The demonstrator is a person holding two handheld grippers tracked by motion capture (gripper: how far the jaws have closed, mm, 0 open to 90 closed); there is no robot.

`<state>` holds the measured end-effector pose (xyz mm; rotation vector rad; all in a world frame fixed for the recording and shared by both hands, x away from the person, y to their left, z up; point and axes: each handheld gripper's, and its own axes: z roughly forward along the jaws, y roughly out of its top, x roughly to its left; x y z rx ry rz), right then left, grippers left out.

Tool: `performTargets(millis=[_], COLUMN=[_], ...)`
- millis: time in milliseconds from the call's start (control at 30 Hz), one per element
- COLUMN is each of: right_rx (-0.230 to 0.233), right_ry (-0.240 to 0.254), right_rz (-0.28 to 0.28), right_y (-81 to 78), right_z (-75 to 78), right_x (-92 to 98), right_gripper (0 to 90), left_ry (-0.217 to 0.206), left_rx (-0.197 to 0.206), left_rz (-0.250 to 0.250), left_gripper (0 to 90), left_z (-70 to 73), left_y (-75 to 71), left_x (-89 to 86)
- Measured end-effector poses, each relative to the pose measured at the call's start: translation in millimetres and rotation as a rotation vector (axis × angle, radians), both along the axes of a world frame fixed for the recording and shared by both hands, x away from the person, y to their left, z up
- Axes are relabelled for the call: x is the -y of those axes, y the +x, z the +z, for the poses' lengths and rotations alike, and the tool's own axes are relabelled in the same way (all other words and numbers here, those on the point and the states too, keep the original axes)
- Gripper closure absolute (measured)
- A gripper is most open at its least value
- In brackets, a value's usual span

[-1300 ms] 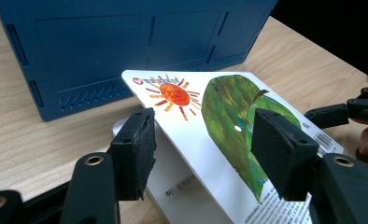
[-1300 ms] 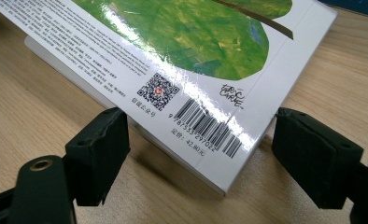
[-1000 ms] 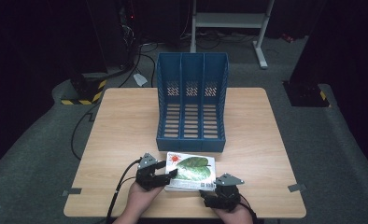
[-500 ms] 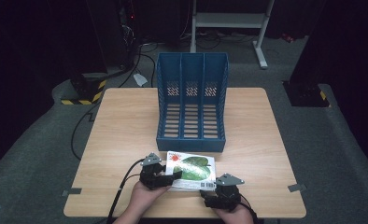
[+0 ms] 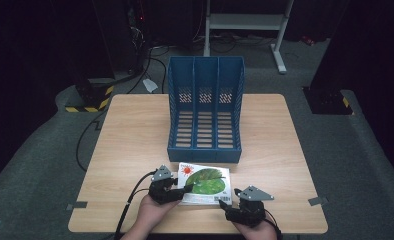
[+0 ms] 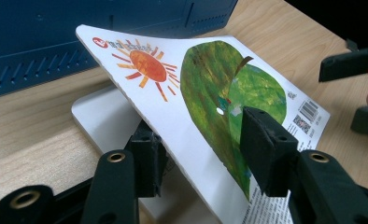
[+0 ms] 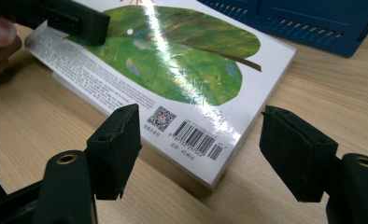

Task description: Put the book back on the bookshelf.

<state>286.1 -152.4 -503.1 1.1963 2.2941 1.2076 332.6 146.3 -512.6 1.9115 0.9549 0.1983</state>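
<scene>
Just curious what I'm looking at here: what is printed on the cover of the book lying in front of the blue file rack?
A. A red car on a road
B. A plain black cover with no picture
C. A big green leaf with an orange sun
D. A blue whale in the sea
C: the book shows a large green leaf and an orange sun on white, plain in the left gripper view, just in front of the blue file rack.

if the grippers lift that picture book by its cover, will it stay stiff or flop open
The book will probably flop: its cover already bends up off the pages, between the jaws of the left gripper, which have just been closing. The glossy cover may be slippery. It looks thin and light, so the right gripper, open at a corner, could steady it.
</scene>
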Motion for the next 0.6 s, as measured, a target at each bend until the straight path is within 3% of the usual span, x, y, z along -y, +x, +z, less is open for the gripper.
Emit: performTargets(millis=[67, 467, 600], right_rx=[-0.006, -0.014, -0.004], right_ry=[0.003, -0.013, 0.008], right_rz=[-0.005, -0.053, -0.065], right_y=[3.4, 37.1, 42.5], right_z=[0.1, 11.2, 5.6], right_x=[2.2, 2.4, 1.7], right_gripper=[29.6, 31.5, 32.8], left_ry=[0.008, 0.002, 0.006], left_rx=[0.024, 0.039, 0.060], left_rz=[-0.010, -0.039, -0.051], left_gripper=[52.1, 55.0, 55.9], left_z=[1.1, 2.1, 3.8], left_y=[-1.8, -3.1, -4.7], left_x=[0.0, -3.2, -3.4])
